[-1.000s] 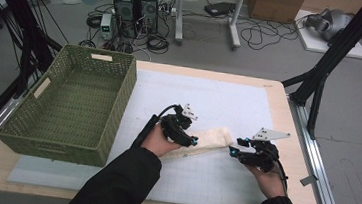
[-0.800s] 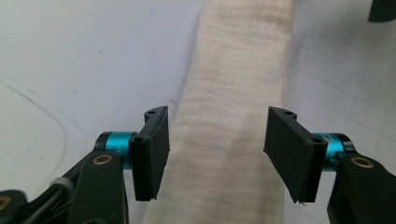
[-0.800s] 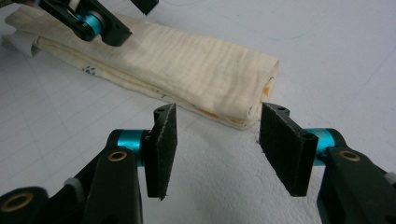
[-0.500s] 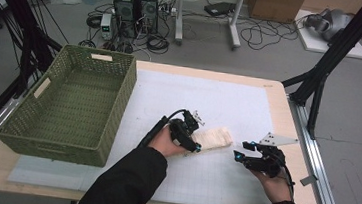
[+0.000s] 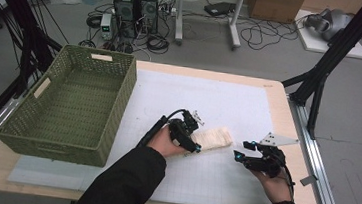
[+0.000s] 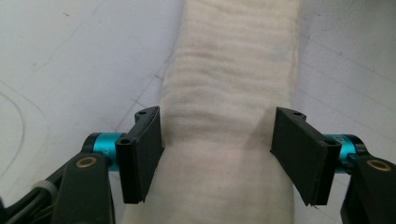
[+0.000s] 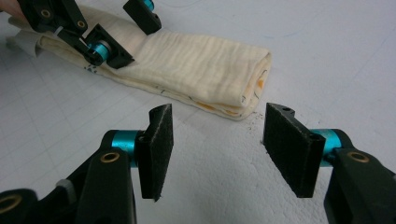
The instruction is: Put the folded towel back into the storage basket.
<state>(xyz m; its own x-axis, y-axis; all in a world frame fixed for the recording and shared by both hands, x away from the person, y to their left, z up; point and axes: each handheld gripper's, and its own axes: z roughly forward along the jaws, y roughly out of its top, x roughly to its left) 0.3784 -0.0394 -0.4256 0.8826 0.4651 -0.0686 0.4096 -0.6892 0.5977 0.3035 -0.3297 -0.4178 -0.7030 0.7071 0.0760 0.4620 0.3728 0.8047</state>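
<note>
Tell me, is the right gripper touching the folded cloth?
Apart. In the right gripper view, bare table separates the open right gripper from the cloth.

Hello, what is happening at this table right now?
A person works on a folded cream cloth lying on the white mat. The left gripper straddles the cloth, its jaws just opening and barely touching its sides. The right gripper is open and empty, just short of the cloth's end. A green basket stands at the left.

Folded cream cloth [image 6: 224,116] between parted jaws, white mat [image 6: 70,60]
</note>
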